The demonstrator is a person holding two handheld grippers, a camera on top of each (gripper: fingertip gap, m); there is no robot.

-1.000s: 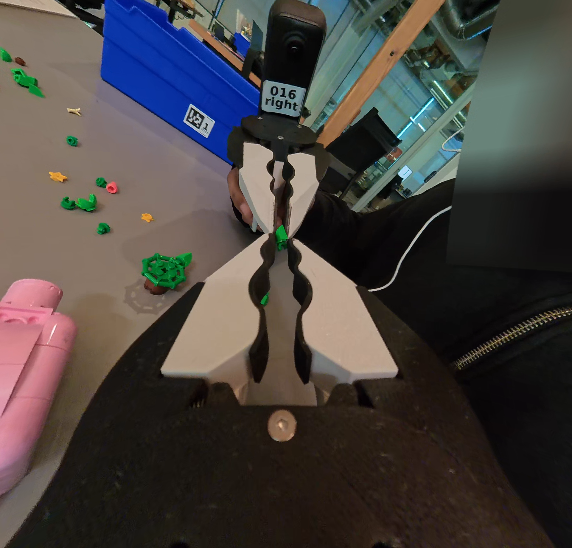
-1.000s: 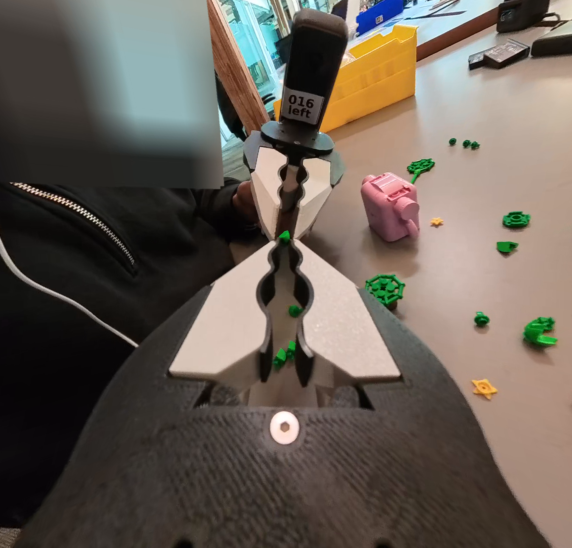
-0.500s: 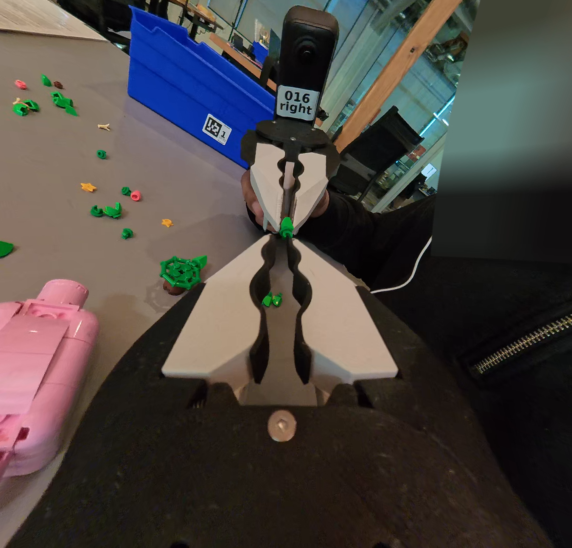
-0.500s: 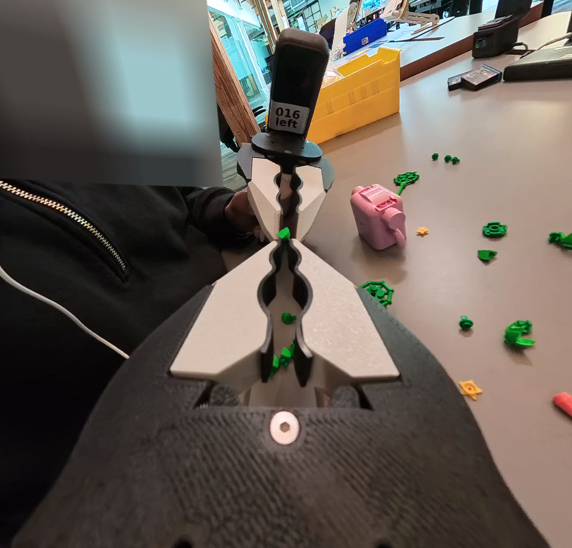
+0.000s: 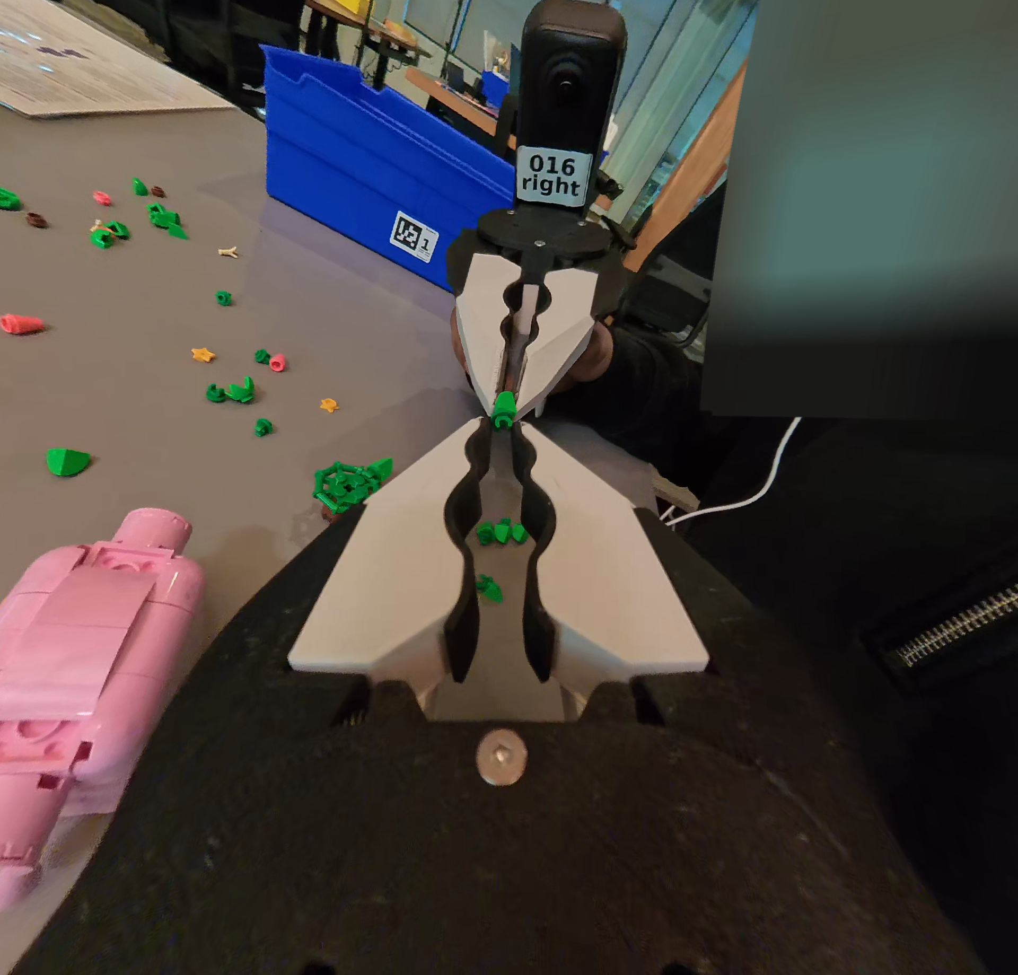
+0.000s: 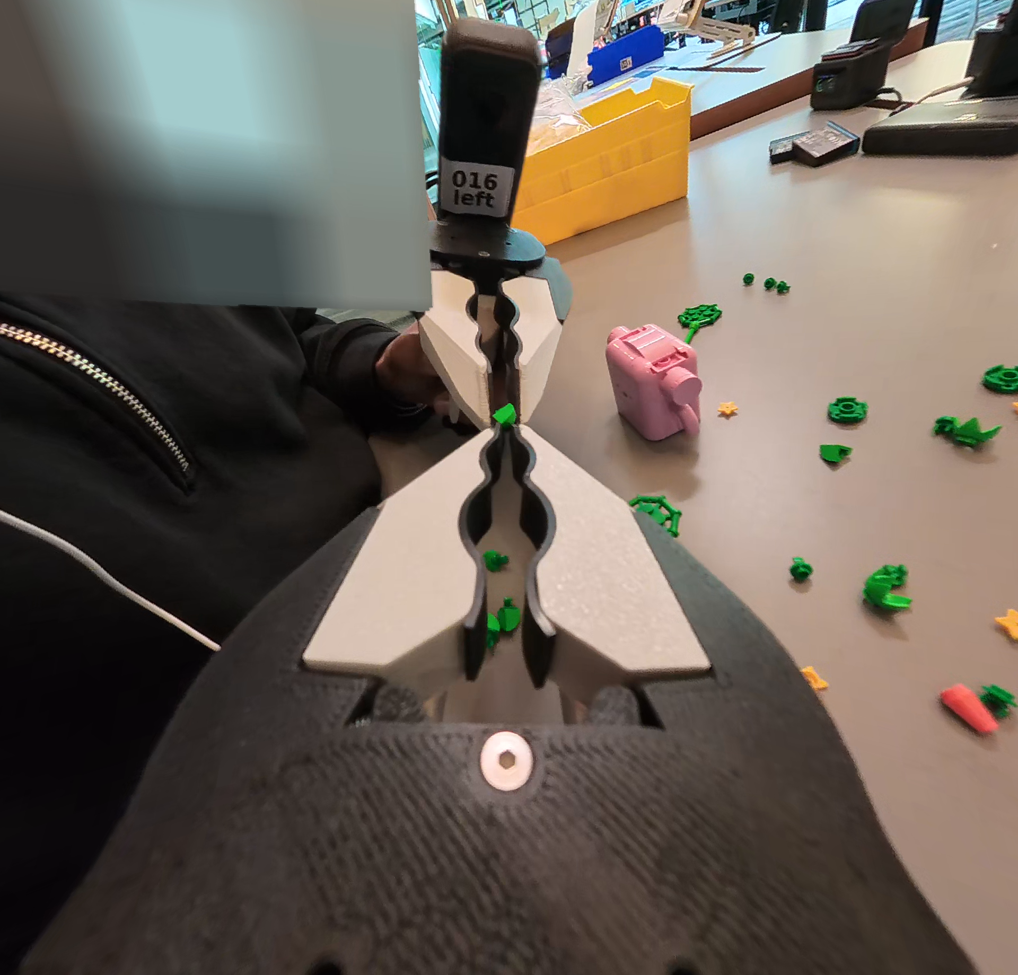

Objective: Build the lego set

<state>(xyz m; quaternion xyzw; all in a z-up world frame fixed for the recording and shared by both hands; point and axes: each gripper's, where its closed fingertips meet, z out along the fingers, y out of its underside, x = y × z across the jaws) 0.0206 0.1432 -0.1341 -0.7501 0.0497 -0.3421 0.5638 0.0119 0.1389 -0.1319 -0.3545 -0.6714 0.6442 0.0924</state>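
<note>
The left gripper (image 5: 500, 429) and the right gripper (image 6: 500, 435) meet tip to tip above the near edge of the grey table (image 5: 165, 342), each pointing at the other. Between the tips sits a small green lego piece (image 5: 503, 406); in both wrist views each tool's fingers are pressed together on it, the right gripper (image 5: 504, 397) pinching its upper part and the left gripper (image 6: 502, 410) its lower. The piece's long axis runs along the line of the fingers, toward 12 o'clock in both views.

In the left wrist view a green web-shaped piece (image 5: 344, 483) lies at 10 o'clock from the tips, just beside the left finger. The pink lego build (image 5: 82, 645) lies at 8 o'clock, its round cap toward 1 o'clock. Loose green, orange and pink bits (image 5: 237, 389) scatter from 9 to 11 o'clock with bare tabletop among them. A blue bin (image 5: 358, 166) stands at 11 o'clock, bearing a white square-code sticker (image 5: 414, 236). Each gripper's camera carries a white printed label (image 5: 552, 174).

In the right wrist view a yellow bin (image 6: 611, 161) stands at 1 o'clock, and open table runs from 2 to 4 o'clock among scattered pieces. The table edge lies close beneath the tips, against the person's black jacket (image 6: 165, 453).
</note>
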